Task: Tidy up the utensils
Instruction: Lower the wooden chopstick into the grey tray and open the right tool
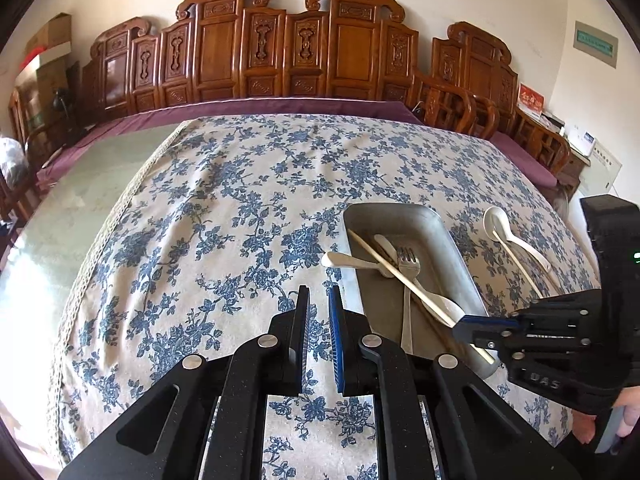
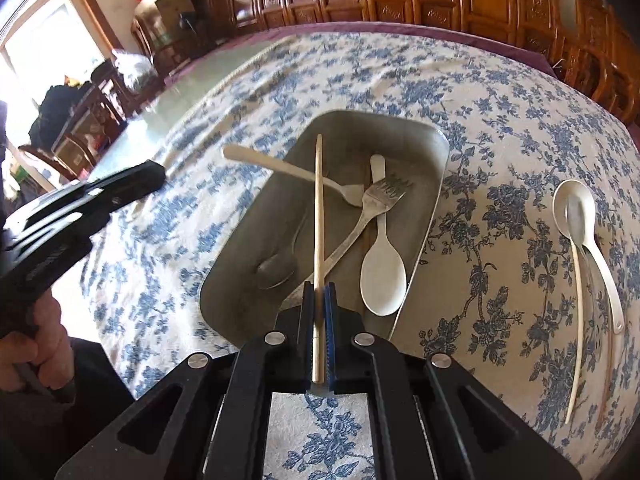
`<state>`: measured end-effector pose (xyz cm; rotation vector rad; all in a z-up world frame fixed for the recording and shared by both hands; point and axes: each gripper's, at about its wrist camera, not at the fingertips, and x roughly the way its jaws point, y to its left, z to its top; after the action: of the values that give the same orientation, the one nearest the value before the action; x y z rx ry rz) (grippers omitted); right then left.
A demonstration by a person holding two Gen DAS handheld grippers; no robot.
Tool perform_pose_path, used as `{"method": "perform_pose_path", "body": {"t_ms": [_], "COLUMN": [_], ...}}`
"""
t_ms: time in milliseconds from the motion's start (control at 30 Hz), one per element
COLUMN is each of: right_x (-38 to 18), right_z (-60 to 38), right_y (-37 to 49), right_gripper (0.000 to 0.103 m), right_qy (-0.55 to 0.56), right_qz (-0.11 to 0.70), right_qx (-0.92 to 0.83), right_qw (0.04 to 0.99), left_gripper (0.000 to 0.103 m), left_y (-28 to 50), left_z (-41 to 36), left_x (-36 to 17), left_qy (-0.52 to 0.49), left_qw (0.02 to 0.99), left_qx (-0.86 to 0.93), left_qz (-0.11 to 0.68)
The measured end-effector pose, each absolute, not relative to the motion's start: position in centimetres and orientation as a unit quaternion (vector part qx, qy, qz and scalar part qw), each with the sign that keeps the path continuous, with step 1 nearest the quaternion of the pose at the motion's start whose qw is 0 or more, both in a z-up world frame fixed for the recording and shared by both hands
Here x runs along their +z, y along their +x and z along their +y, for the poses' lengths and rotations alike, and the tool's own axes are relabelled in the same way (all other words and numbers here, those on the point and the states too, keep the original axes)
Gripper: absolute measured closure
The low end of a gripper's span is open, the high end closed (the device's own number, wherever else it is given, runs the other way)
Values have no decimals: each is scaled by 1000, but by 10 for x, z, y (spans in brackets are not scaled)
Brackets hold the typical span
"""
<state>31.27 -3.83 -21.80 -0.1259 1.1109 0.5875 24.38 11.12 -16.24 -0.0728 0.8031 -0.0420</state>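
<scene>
So, R claw (image 2: 319, 292) was pinching a single chopstick (image 2: 318, 208) btwn its pads, stick running straight out ahead over the metal tray (image 2: 436, 140). Tray sat on the blue-floral cloth (image 2: 500, 120) covering the surface. Inside the tray: a steel fork (image 2: 380, 196) lying diagonal, a white spoon (image 2: 383, 280) bowl-down toward the near end, and a 2nd pale utensil (image 2: 280, 168) w/ its handle poking out over the tray's left rim. Out on the cloth, right of the tray and apart from it, a white soup spoon (image 2: 576, 208) lay w/ another chopstick (image 2: 576, 320) alongside, the two touching near the spoon's bowl.

L claw (image 1: 319, 312) hung over bare cloth just left of the tray, pads nearly pressed together, nothing btwn them. From its view the R claw (image 1: 476, 326) came in from the right at the tray's near end, chopstick clamped. A person's hand (image 2: 36, 344) gripped the L handle at the right-wrist view's left edge.
</scene>
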Motion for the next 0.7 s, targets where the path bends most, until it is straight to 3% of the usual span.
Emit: {"method": "perform_pose_path", "body": {"t_ms": [500, 700], "right_x": [-210, -206], "right_z": [-47, -77], "right_y": [312, 303], "right_gripper": [96, 96], "right_qy": [-56, -54], "right_qz": [489, 480], "right_qx": [284, 271], "right_qw": [823, 833], "left_gripper": [94, 89], "left_y": [247, 261], "left_z": [124, 125], "left_x": [-162, -161], "left_qy": [-51, -55], "left_qw": [919, 918], "left_qx": [-19, -21], "left_qz": [390, 391]}}
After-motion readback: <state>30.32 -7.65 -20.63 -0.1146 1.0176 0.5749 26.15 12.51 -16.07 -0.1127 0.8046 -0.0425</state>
